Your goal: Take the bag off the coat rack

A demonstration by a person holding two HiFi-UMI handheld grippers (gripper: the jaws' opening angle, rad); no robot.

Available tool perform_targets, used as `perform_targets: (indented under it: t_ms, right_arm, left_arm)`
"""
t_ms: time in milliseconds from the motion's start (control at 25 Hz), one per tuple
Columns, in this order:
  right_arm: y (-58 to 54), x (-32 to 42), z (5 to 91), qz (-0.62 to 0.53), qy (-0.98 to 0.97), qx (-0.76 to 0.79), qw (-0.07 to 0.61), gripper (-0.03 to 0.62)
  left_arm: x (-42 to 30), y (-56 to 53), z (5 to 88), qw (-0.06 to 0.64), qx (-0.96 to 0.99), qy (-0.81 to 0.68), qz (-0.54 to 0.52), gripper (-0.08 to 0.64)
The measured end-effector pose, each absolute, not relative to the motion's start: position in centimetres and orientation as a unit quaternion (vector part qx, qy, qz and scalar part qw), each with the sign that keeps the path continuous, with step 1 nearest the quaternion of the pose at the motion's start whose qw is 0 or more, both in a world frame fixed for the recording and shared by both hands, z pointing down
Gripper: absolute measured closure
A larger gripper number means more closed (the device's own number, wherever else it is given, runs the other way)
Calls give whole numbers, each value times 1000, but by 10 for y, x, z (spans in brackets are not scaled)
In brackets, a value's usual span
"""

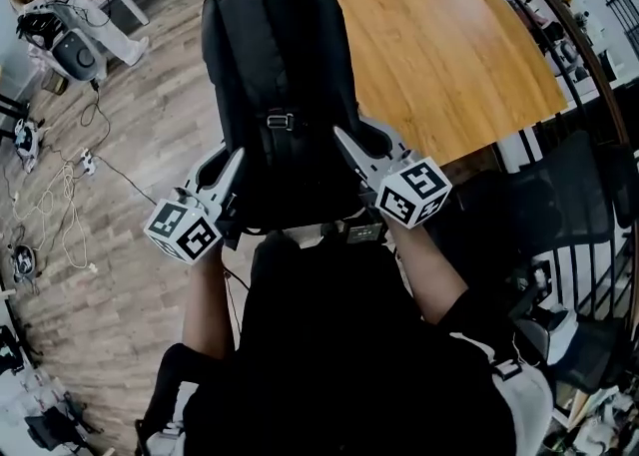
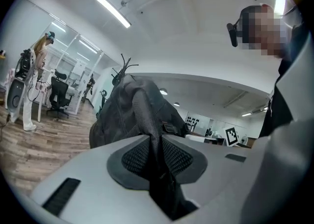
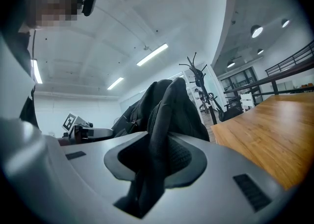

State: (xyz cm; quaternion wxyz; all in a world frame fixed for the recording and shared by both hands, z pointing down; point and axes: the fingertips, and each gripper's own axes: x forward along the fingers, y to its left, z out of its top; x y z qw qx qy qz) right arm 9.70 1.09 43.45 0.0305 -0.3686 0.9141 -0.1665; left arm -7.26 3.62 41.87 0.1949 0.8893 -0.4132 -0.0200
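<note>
A black backpack point(image 1: 275, 75) hangs in front of me between both grippers, its straps facing me and its top close to the table edge. My left gripper point(image 1: 232, 170) is shut on the bag's left shoulder strap point(image 2: 156, 154), which runs down between the mesh pads. My right gripper point(image 1: 344, 140) is shut on the right shoulder strap point(image 3: 159, 144) in the same way. The bag point(image 2: 127, 110) is clear of the coat rack point(image 2: 121, 71), a dark branched stand farther back in the room. In the right gripper view the coat rack point(image 3: 196, 78) shows behind the bag point(image 3: 169, 105).
A large wooden table point(image 1: 449, 55) lies just right of and beyond the bag. Cables point(image 1: 60, 195) and equipment lie on the wood floor at the left, where a person point(image 1: 60, 15) stands. Dark chairs point(image 1: 559, 205) and a railing are at the right.
</note>
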Motion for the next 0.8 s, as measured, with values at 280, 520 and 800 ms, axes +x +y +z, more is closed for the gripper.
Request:
perform_targets:
  t_ms: [280,520,800]
  right_arm:
    - [27,85,433,-159,907,-389,24,479]
    - [30,71,429,-158,901,-404,23,479]
    - [30,68,425,-155,897,-414,20,479]
  left_arm:
    - [-83,48,419,215,894,-392,-32,474]
    - [-98,46,411,209,903,-375,-32,474]
    - [-101,42,407,213,907,-362,-33,474]
